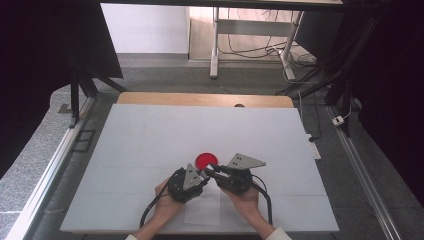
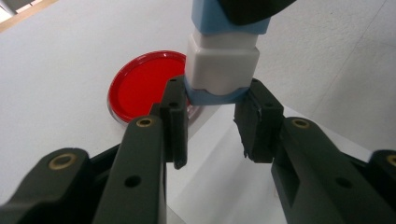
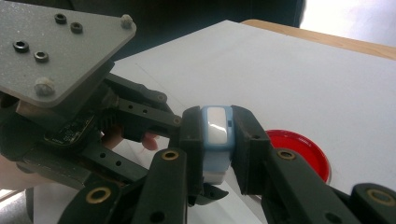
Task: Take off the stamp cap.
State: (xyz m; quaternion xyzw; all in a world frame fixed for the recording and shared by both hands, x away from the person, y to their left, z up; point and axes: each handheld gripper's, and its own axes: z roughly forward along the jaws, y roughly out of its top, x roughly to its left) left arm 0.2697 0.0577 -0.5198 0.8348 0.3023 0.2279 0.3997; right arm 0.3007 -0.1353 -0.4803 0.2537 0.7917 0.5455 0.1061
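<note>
A small blue and white block (image 2: 223, 65) hangs just above the table, held from both ends. In the left gripper view my left gripper (image 2: 212, 105) is shut on its blue lower end, one pad on each side. In the right gripper view my right gripper (image 3: 217, 140) is shut on the block (image 3: 217, 135) across its blue sides. From above, the left gripper (image 1: 202, 178) and right gripper (image 1: 210, 171) meet tip to tip at the table's near middle. A flat red round disc (image 1: 205, 160) lies on the table just beyond the jaws.
A white board (image 1: 150, 140) covers the table, with a wooden edge (image 1: 200, 98) at the far side. A white paper sheet (image 1: 202, 207) lies below the hands. The left gripper's grey plate (image 3: 56, 46) stands close at the left of the right gripper view.
</note>
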